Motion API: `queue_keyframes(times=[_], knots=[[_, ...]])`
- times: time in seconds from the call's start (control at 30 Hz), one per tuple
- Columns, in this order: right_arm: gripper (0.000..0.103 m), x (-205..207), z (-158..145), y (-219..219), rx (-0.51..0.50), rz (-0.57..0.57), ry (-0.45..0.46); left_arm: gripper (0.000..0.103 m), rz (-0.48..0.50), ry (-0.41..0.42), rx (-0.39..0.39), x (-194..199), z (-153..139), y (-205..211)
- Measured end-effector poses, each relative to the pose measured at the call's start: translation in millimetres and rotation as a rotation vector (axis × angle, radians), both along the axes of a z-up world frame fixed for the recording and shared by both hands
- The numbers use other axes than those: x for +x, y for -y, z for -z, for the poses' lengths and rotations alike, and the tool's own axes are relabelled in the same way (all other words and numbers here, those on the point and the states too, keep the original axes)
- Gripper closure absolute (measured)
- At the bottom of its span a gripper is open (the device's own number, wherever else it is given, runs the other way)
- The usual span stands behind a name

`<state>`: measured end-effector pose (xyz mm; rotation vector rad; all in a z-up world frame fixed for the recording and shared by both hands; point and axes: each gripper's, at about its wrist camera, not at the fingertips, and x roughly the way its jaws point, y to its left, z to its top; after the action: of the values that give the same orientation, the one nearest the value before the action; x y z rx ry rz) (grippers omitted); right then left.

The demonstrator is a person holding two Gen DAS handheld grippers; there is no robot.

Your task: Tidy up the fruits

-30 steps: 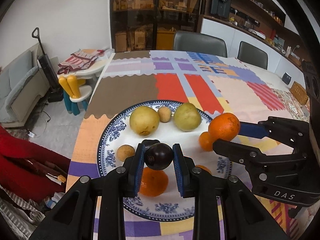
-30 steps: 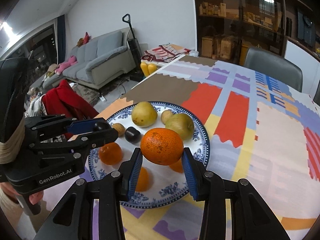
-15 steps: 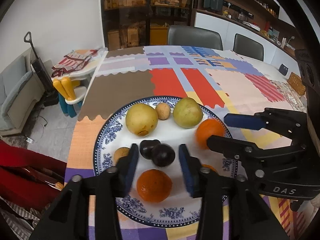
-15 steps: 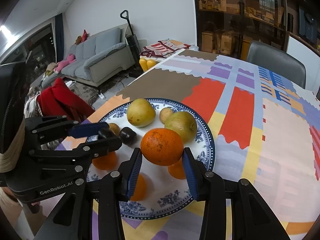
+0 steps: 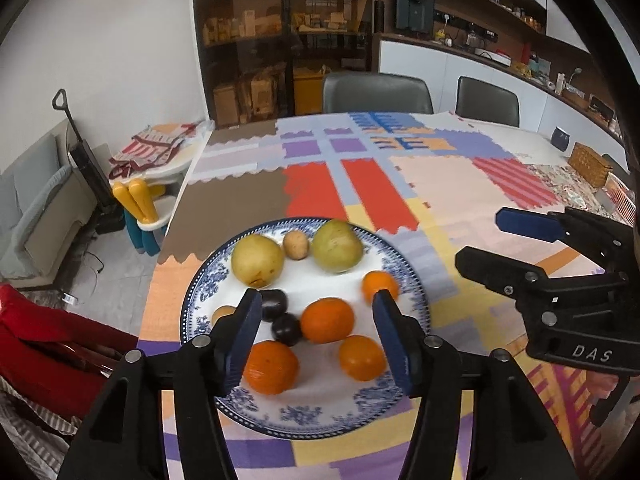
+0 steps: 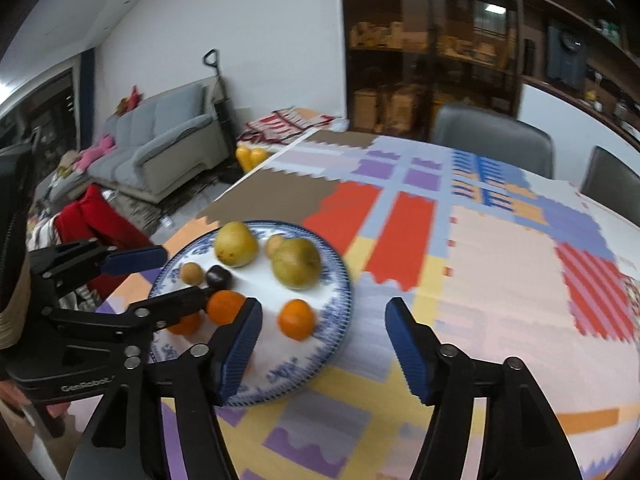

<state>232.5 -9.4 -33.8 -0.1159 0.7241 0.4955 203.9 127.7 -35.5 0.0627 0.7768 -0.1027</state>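
Both grips have let go: the left gripper (image 5: 316,334), jaws opening and empty, has dropped its dark plum (image 5: 286,329) beside the other plum, and the right gripper (image 6: 322,340), also opening, has left its orange (image 5: 327,320) mid-plate (image 5: 200,292), so sorting looks nearly done.

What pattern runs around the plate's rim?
A blue floral pattern on the white round plate, clearest in the left wrist view.

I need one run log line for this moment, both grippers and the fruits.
left gripper: opening, empty | right gripper: opening, empty | fruits: all on plate | oranges: four | dark plums: two
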Motion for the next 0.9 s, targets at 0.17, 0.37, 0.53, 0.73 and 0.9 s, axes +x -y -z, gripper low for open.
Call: queue_keyframes(times=[0.17, 0.37, 0.53, 0.73, 0.9], knots=[[0.032, -14, -13, 26, 0.005, 0.063, 0.026, 0.04, -0.001, 0.032, -0.002, -17, -16, 16], [0.026, -38, -26, 53, 0.012, 0.122, 0.049, 0.03, -0.007, 0.054, -0.016, -37, -29, 35], [0.023, -61, -33, 75, 0.027, 0.171, 0.064, 0.024, -0.005, 0.074, -0.018, -60, -36, 50], [0.023, -88, -36, 92, 0.037, 0.199, 0.074, 0.018, 0.002, 0.099, -0.018, -89, -42, 67], [0.019, -112, -38, 104, 0.043, 0.218, 0.089, 0.015, 0.01, 0.117, -0.008, -109, -46, 79]])
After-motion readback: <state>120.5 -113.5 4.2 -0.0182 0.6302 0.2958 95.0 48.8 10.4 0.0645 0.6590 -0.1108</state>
